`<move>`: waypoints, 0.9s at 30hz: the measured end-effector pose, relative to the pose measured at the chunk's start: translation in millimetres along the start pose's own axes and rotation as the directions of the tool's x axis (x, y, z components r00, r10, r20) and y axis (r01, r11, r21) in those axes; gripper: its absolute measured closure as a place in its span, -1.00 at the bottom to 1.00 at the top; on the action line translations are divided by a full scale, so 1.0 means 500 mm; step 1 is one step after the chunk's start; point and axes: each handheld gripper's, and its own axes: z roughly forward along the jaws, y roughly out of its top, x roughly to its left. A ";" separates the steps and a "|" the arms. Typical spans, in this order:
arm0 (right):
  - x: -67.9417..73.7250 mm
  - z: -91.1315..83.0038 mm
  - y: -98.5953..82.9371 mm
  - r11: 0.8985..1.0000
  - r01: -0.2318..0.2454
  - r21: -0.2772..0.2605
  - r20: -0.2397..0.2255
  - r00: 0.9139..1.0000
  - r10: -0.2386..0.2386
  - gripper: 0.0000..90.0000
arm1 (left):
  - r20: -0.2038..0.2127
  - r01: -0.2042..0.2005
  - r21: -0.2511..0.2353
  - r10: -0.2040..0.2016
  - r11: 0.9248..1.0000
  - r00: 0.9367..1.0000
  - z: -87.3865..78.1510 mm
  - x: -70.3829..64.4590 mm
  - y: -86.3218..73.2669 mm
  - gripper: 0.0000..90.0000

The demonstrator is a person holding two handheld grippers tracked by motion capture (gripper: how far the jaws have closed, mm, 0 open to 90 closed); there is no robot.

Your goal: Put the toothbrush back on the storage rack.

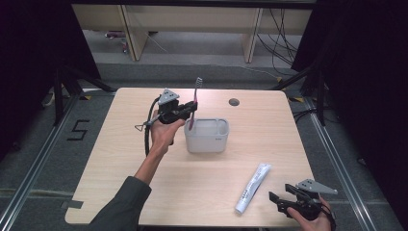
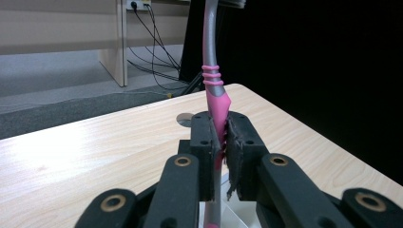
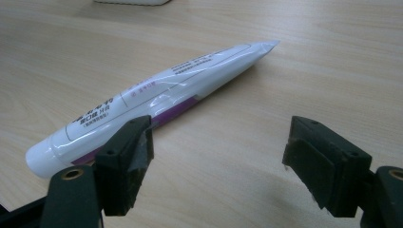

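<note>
A pink-and-grey toothbrush [image 1: 195, 103] stands upright above a white holder [image 1: 207, 137]; a white toothpaste tube [image 1: 252, 187] lies flat nearby.

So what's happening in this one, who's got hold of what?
A person works two handheld grippers at a wooden table. The left gripper is shut on a pink and grey toothbrush, held upright at the left end of a pale holder. The right gripper is open near the table's front edge, beside a white toothpaste tube lying flat, not touching it.
</note>
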 end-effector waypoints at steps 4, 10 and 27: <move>0.000 0.000 0.000 1.000 -0.001 0.001 -0.001 1.000 0.001 -0.45 | -0.010 0.000 0.004 0.000 1.000 1.000 0.005 0.002 -0.006 0.81; 0.001 -0.001 0.000 1.000 -0.002 0.000 0.000 1.000 0.002 -0.45 | -0.019 0.001 0.006 -0.001 1.000 1.000 0.009 0.007 -0.015 0.81; 0.001 0.000 0.000 1.000 0.000 -0.004 -0.005 1.000 0.000 -0.45 | -0.036 0.012 0.028 -0.011 1.000 0.999 0.023 0.019 -0.052 0.81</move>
